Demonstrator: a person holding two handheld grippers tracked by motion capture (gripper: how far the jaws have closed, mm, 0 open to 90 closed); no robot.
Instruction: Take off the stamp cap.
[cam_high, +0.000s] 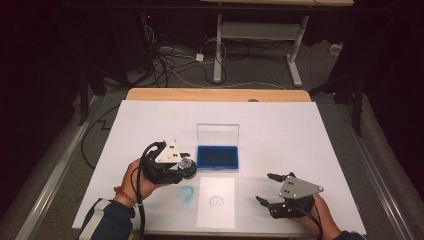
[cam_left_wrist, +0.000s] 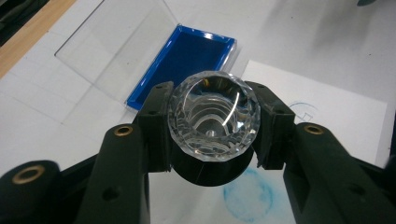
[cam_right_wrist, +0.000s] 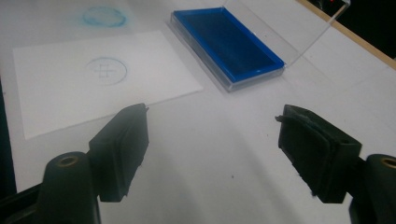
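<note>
My left gripper (cam_high: 186, 169) is shut on a round stamp (cam_high: 188, 162) with a clear faceted top and a black base, held above the table left of the blue ink pad (cam_high: 217, 156). In the left gripper view the stamp (cam_left_wrist: 213, 116) sits between both jaws of the gripper (cam_left_wrist: 212, 128), with the ink pad (cam_left_wrist: 187, 60) beyond. A white paper sheet (cam_high: 216, 212) in front of the pad bears a blue circular print (cam_high: 216, 201). My right gripper (cam_high: 265, 187) is open and holds nothing, right of the sheet. Its jaws (cam_right_wrist: 212, 149) face the paper (cam_right_wrist: 56, 102) and the pad (cam_right_wrist: 229, 42).
The pad's clear lid (cam_high: 217, 134) stands open behind it. A blue ink smudge (cam_high: 186, 194) marks the white table cover left of the sheet. The table's wooden back edge (cam_high: 215, 94) borders a floor with cables and desk legs (cam_high: 218, 50).
</note>
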